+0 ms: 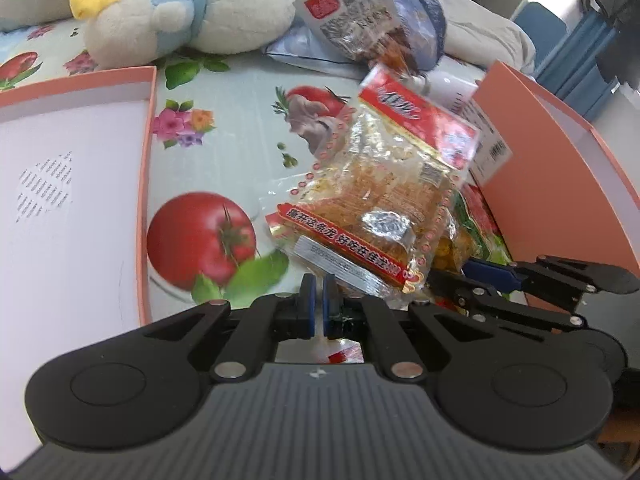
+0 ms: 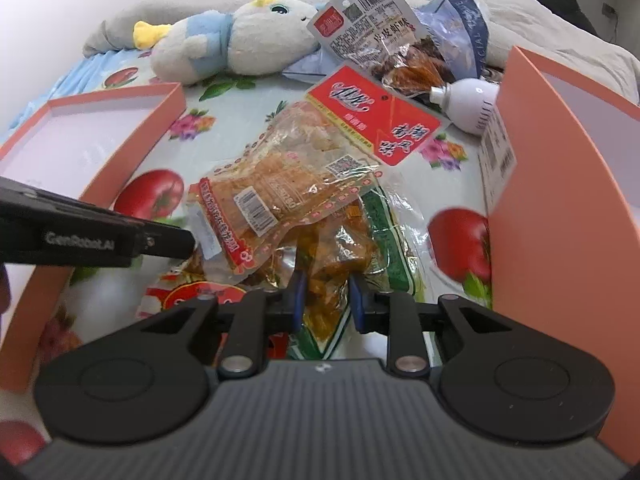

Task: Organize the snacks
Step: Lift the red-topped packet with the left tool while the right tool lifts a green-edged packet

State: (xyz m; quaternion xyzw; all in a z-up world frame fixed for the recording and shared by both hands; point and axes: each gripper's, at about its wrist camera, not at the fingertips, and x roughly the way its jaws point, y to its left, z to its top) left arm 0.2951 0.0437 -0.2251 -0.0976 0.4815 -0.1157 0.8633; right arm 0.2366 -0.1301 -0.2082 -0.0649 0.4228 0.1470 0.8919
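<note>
Left wrist view: the left hand-held gripper (image 1: pixel 319 304) pinches the near edge of a clear red-topped snack bag (image 1: pixel 384 184), its pads nearly together. Right wrist view: the right hand-held gripper (image 2: pixel 328 300) is narrowed on a green-edged bag (image 2: pixel 340 264) beneath it. Both bags lie mid-bed between two pink trays (image 2: pixel 80 148) (image 2: pixel 560 200). Beyond, near the bed's far edge, lie a grey packet (image 2: pixel 372 28) and a plush duck (image 2: pixel 240 40).

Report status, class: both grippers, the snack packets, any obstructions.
Left gripper shut on red-topped snack packet. Right gripper shut on green-edged snack packet. Red-topped packet overlaps green-edged one; pink boxes flank both.
</note>
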